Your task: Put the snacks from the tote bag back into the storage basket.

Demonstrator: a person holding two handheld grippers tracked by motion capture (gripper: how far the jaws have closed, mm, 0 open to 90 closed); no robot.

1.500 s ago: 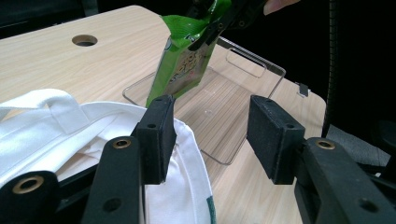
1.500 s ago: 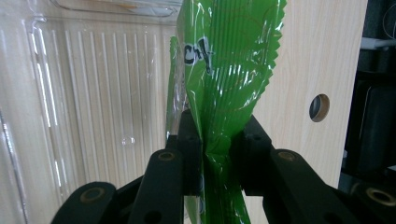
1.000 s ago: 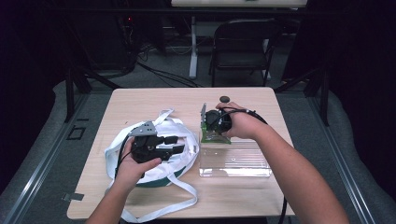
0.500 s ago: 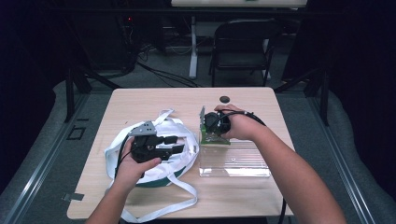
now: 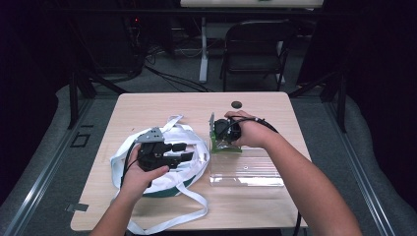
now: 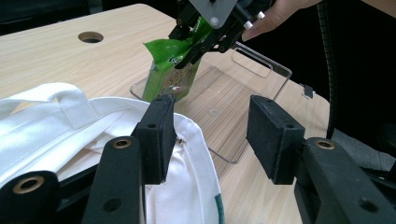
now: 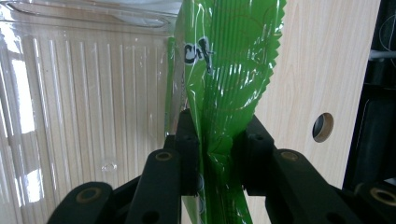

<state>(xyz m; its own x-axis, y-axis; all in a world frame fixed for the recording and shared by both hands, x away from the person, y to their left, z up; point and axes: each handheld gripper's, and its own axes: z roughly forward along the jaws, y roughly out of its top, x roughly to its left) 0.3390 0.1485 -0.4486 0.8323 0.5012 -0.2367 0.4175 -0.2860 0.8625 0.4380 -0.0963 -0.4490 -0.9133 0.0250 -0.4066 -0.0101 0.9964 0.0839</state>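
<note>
My right hand-held gripper (image 7: 214, 154) is clamped on the green packet (image 7: 229, 70), pinching its crinkled top while the packet stands upright at the end of the clear tray (image 5: 255, 169), toward 12 o'clock on the table (image 5: 147, 105). My left hand-held gripper (image 6: 210, 135) has its jaws spread wide and holds nothing, hovering over the white bag (image 5: 162, 182) at about 9 o'clock of the tray, with the packet ahead of it.

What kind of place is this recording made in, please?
Probably a lab or studio set up for recording: a small wooden table stands alone, with cables on the floor, a folding chair behind, and dark surroundings.
</note>
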